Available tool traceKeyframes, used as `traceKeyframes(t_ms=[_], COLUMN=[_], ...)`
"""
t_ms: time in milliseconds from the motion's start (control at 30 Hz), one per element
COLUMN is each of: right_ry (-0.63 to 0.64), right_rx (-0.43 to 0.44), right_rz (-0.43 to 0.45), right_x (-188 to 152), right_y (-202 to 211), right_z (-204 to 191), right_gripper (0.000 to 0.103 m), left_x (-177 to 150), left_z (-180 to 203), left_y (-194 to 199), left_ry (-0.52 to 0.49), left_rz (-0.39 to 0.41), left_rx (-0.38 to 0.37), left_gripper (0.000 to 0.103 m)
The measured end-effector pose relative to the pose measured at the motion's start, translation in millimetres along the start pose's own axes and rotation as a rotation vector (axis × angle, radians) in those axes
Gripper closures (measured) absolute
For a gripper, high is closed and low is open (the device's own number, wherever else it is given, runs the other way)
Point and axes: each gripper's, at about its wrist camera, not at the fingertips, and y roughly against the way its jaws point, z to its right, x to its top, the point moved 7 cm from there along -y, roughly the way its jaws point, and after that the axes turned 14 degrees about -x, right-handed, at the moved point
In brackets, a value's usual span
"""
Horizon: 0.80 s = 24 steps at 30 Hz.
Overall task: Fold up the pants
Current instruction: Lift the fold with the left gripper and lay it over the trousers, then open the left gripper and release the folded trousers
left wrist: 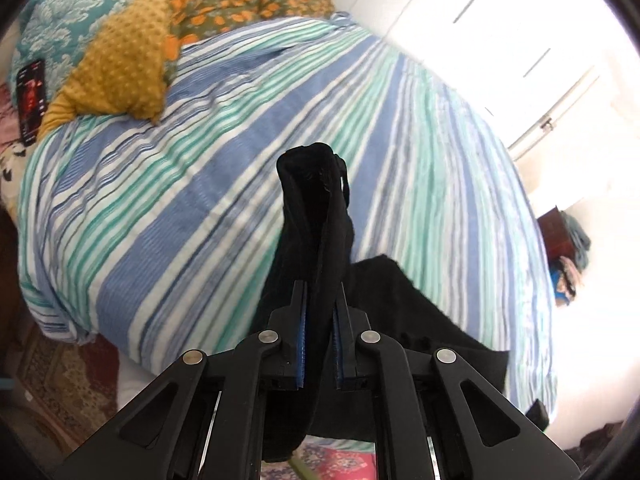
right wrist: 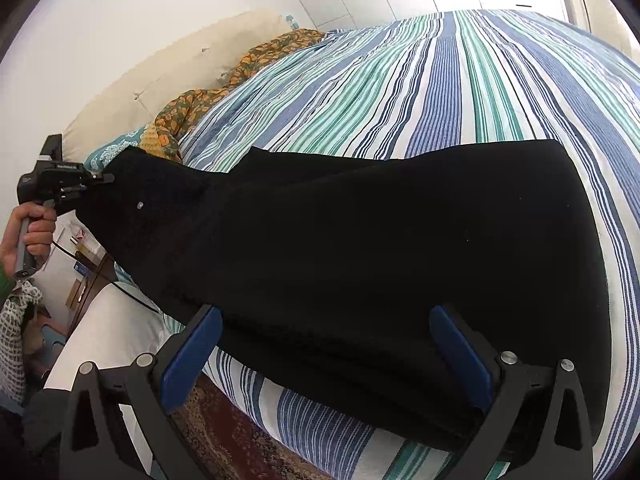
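Black pants (right wrist: 360, 248) lie stretched across the striped bed (right wrist: 460, 92), near its front edge. My left gripper (left wrist: 320, 292) is shut on the pants (left wrist: 316, 220) at one end and lifts that end off the bed; the cloth stands up between its fingers. In the right wrist view this left gripper (right wrist: 106, 178) shows at far left, held by a hand, clamped on the raised end. My right gripper (right wrist: 326, 340) is open, its blue-padded fingers (right wrist: 192, 356) on either side of the pants' near edge, not closed on it.
A mustard dotted blanket (left wrist: 124, 64), an orange-flowered cloth (left wrist: 248, 0) and a teal patterned pillow (left wrist: 60, 20) lie at the head of the bed. A phone (left wrist: 31, 100) rests beside them. A patterned rug (left wrist: 60, 380) covers the floor below the bed edge.
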Motion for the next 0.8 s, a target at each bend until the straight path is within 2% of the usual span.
traceKeyframes(t_ms=[133,233,267,367,433,467,500,567,633,700,800], right_ry=[0.016,0.032,0.041,0.067,0.077,0.081,0.085,0.092,0.101,0.098,0.087], right_rx=[-0.012,-0.022,-0.027,-0.041,-0.045,-0.046,-0.047,-0.053,-0.056,-0.056,-0.051], right_rz=[0.010,0.018,0.021,0.028,0.030,0.032,0.033,0.032,0.029,0.026,0.022], right_x=[-2,-4,-5,-7,-8,-8,-9,-10,-10,-10,-9], right_y=[0,-1,-1,-1,-1,-1,-1,-1,-1,-1,-1], right_z=[-2,-3,-4,-5,-5,-6,-6,-6,-6,-6,-5], right_gripper=[0.000,0.000,0.000,0.000,0.000,0.000,0.000,0.000,0.000,0.000,0.000], left_x=[-16,-43,-54,-97,-124,-132,-135,-127,-105,-75,-45], left_z=[81,145,159,193,203,207,212,224,230,221,184], left_y=[-27,-69,-86,-147,-183,-193,-195,-182,-156,-127,-98], left_ry=[-0.094,-0.138,-0.165,-0.295,-0.304,-0.293,-0.288,-0.292,-0.303,-0.328,-0.353], left_rz=[-0.049,-0.118,-0.144,-0.256,-0.376,-0.418,-0.427,-0.395,-0.323,-0.231,-0.129], left_rx=[-0.138,-0.270,-0.267,-0.188,-0.187,-0.195,-0.205,-0.242,-0.268,-0.241,-0.106], left_gripper=[0.098,0.101,0.101,0.097,0.096,0.096,0.095,0.083,0.055,0.048,0.048])
